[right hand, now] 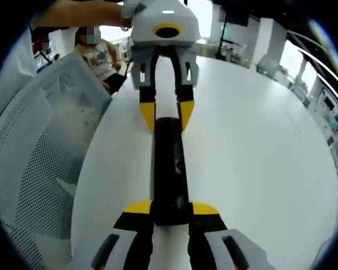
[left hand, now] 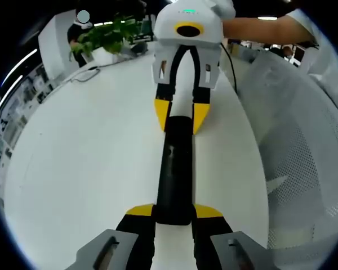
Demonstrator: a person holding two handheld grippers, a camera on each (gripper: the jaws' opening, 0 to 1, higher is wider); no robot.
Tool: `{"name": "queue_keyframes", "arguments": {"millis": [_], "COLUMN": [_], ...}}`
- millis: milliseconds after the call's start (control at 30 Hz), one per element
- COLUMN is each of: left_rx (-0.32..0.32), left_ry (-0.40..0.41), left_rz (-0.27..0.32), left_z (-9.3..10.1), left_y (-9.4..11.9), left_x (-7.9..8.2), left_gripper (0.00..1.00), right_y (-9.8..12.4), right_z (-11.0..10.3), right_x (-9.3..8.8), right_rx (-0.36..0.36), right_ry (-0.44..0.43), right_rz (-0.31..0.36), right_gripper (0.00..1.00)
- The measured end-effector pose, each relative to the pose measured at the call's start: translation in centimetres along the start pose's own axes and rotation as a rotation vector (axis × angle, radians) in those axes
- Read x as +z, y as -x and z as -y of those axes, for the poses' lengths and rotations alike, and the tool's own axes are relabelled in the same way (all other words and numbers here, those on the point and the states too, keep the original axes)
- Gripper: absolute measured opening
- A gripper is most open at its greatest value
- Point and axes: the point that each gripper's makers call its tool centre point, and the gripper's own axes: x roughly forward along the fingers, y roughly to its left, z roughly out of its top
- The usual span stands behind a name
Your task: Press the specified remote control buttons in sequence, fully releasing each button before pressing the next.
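- Both of my tongs pinch the ends of the black remote control [left hand: 174, 169], so as I judge it neither is free to press a button; letting go with one end could let the remote tip or slide on the white table [left hand: 73, 169].
- If I squeeze or twist unevenly, the remote could roll and turn its buttons away. I cannot make out the buttons in either view.
- My left gripper [left hand: 174, 216], at the bottom centre of the left gripper view, is narrowed onto the near end of the remote, yellow pads against its sides.
- My right gripper [left hand: 181, 115], in the upper centre of that view, clamps the far end just as narrowly.
- In the right gripper view, the remote [right hand: 170, 169] runs up the centre from my right gripper [right hand: 172, 216] to the left gripper [right hand: 167, 115].
- A perforated white chair [right hand: 39, 146] fills that view's left side, beside the table edge, where a sleeve could snag.
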Motion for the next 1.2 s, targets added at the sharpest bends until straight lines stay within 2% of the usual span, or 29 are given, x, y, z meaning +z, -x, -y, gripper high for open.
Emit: {"name": "queue_keyframes", "arguments": {"millis": [333, 567, 800, 1067, 1200], "left_rx": [0.008, 0.007, 0.003, -0.005, -0.002], "left_ry": [-0.015, -0.020, -0.022, -0.051, -0.034], "left_rz": [0.006, -0.012, 0.004, -0.019, 0.000], "left_z": [-0.15, -0.14, -0.04, 0.05, -0.07], "left_y": [-0.10, -0.16, -0.12, -0.21, -0.20], "left_x": [0.06, 0.08, 0.18, 0.24, 0.13], "left_gripper": [0.23, 0.24, 0.24, 0.24, 0.24], "right_y": [0.00, -0.02, 0.00, 0.02, 0.02], "right_z": [0.20, 0.22, 0.22, 0.20, 0.20], "right_x": [-0.12, -0.13, -0.19, -0.22, -0.23], "right_rx": [-0.001, 0.001, 0.002, 0.005, 0.007], "right_ry": [0.004, 0.011, 0.012, 0.020, 0.022], "right_rz": [-0.006, -0.020, -0.025, -0.035, -0.041], "right_gripper": [0.20, 0.20, 0.20, 0.20, 0.20]}}
